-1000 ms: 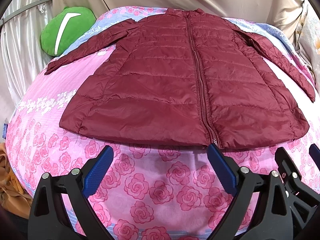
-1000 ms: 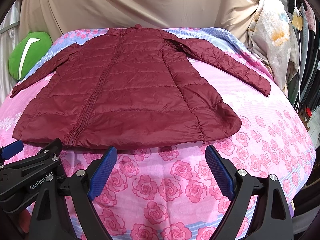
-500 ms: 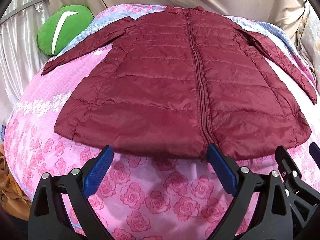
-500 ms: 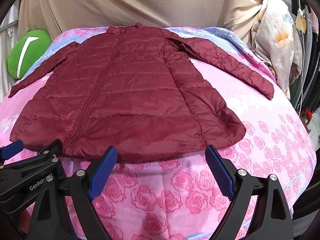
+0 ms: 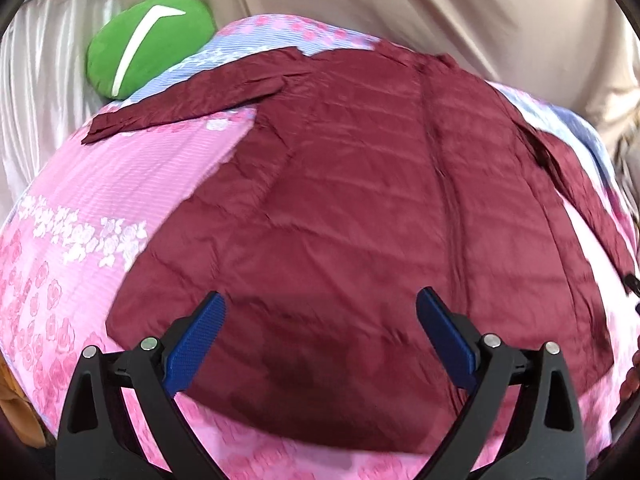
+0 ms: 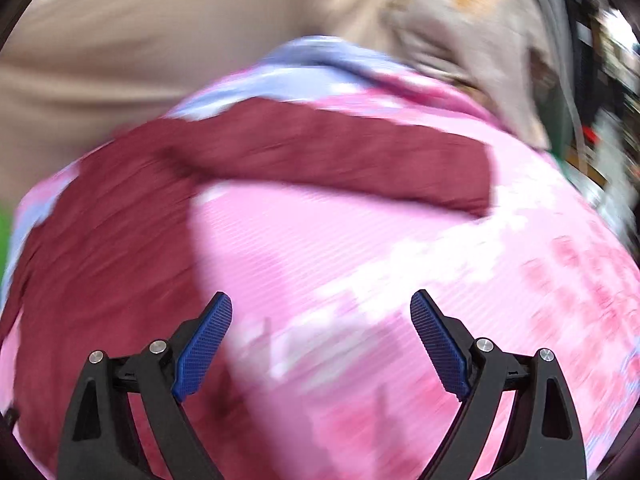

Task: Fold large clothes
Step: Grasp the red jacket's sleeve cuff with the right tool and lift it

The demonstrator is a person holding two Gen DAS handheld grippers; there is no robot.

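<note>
A dark red quilted jacket (image 5: pixel 360 208) lies flat, front up and zipped, on a pink rose-print bedspread (image 5: pixel 132 176). Its left sleeve (image 5: pixel 188 96) stretches toward the back left. My left gripper (image 5: pixel 320 336) is open and empty, hovering over the jacket's lower left panel near the hem. In the blurred right wrist view the jacket's right side (image 6: pixel 104 248) and its spread right sleeve (image 6: pixel 344 156) show. My right gripper (image 6: pixel 320 340) is open and empty over the bare bedspread (image 6: pixel 360 264) below that sleeve, beside the jacket's right edge.
A green cushion (image 5: pixel 148 44) sits at the back left of the bed. Beige curtains (image 5: pixel 400 0) hang behind the bed. Floral fabric and cluttered items (image 6: pixel 580 80) stand at the far right. The bed's left edge drops off near orange cloth (image 5: pixel 16 408).
Both grippers have moved forward over the bed. The left now hovers above the jacket's lower panel. The right has swung right toward the right sleeve; its view is motion-blurred.
</note>
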